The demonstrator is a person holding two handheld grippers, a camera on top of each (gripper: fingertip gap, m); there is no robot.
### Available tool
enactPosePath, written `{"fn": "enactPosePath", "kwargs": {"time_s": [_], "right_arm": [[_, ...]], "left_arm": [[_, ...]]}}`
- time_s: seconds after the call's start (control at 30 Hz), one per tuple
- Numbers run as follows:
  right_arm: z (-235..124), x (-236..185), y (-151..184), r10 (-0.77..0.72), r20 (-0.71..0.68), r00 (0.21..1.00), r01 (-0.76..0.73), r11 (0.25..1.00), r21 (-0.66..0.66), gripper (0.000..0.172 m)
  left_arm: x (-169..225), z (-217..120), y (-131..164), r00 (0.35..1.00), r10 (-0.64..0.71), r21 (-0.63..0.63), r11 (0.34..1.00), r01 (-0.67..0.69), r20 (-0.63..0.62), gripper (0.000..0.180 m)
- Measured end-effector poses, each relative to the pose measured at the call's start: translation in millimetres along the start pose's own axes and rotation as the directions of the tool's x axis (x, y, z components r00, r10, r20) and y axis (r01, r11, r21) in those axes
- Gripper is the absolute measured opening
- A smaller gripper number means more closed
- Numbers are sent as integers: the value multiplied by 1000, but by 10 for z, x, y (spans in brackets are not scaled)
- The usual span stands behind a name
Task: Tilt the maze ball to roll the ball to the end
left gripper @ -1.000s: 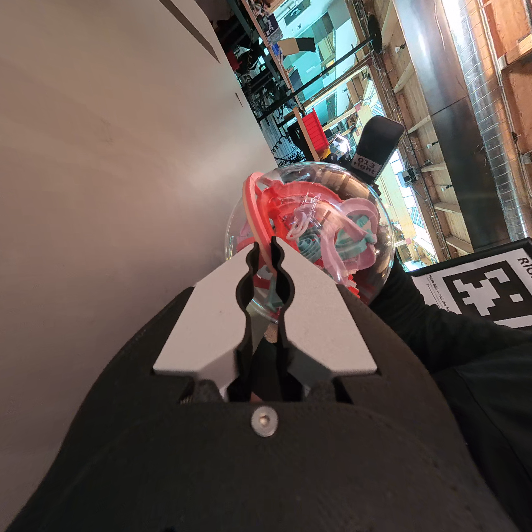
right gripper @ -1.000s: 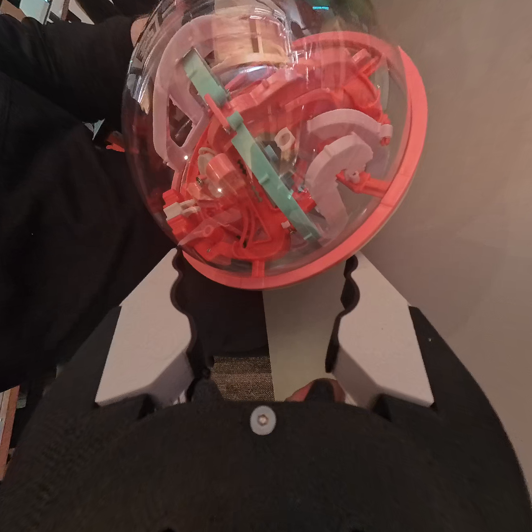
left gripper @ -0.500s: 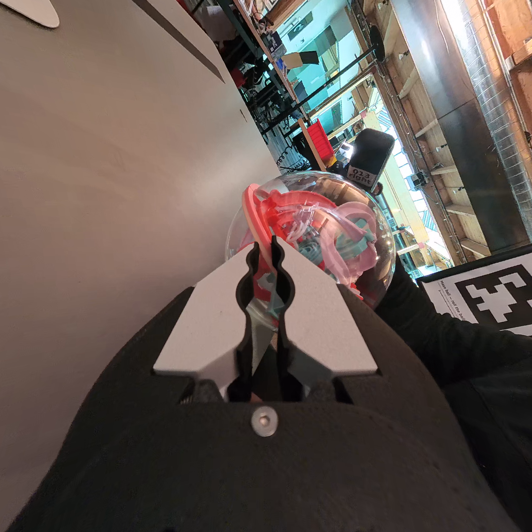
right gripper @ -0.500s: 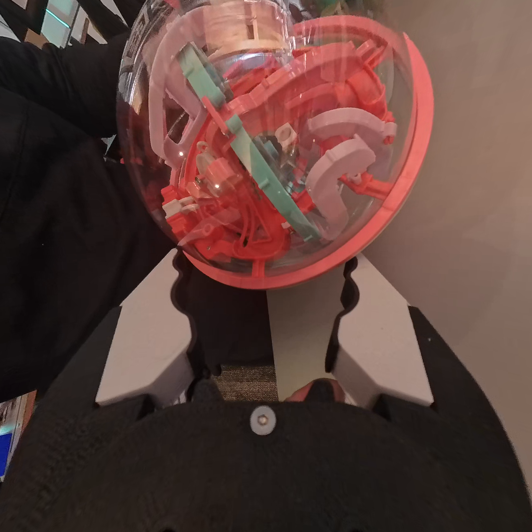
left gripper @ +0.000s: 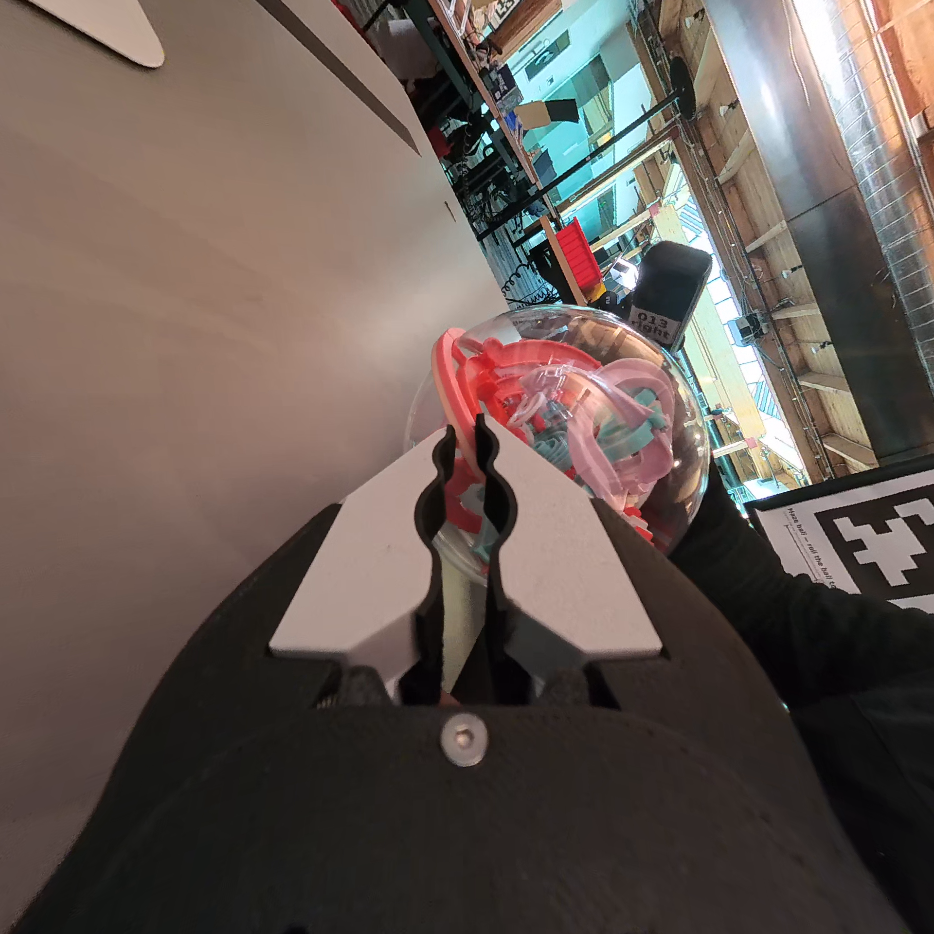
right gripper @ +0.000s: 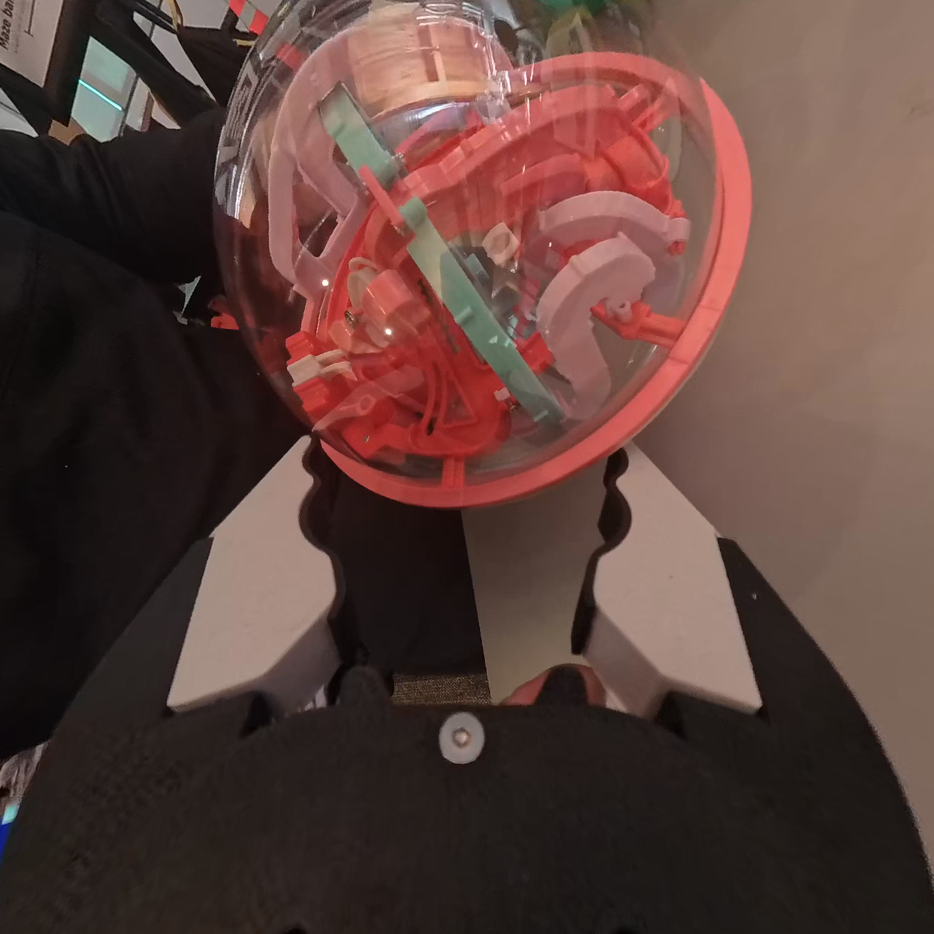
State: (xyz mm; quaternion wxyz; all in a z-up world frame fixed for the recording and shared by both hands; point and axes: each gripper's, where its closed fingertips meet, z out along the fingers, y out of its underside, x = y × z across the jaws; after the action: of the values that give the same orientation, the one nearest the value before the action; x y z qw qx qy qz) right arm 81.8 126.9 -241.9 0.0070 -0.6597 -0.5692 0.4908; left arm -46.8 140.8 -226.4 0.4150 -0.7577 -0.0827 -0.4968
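Observation:
The maze ball (left gripper: 556, 434) is a clear sphere with red, pink and teal tracks inside and a red rim around its middle. It is held up off the table (left gripper: 202, 303) and tilted. My left gripper (left gripper: 465, 429) is shut on the red rim (left gripper: 445, 384), one pad on each face of it. In the right wrist view the ball (right gripper: 480, 263) fills the upper half. My right gripper (right gripper: 461, 450) stands wide open, its fingertips (right gripper: 309, 455) set against the ball's near side below the rim (right gripper: 505, 493). The right gripper's black body (left gripper: 662, 298) shows behind the ball. I cannot make out the small ball inside.
A sheet with a black-and-white marker (left gripper: 859, 541) lies at the right. A person's black sleeve (right gripper: 101, 354) is left of the ball. A white flat object (left gripper: 101, 30) lies on the table at the top left. Workshop shelves and a red bin (left gripper: 576, 252) stand far behind. The grippers' ends are close to 15 cm from one another.
Both grippers have swung with the ball, tilting it; in the right view the rim turned a little to the right. The left grasp on the rim has held. The right jaws stayed wide.

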Motion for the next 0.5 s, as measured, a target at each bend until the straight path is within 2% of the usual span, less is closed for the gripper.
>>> {"fn": "enactPosePath", "kwargs": {"time_s": [0.5], "right_arm": [[111, -24, -56, 29, 23, 999, -31, 992, 121, 108]], "left_arm": [[20, -31, -142, 997, 78, 14, 997, -78, 28, 7]]}}
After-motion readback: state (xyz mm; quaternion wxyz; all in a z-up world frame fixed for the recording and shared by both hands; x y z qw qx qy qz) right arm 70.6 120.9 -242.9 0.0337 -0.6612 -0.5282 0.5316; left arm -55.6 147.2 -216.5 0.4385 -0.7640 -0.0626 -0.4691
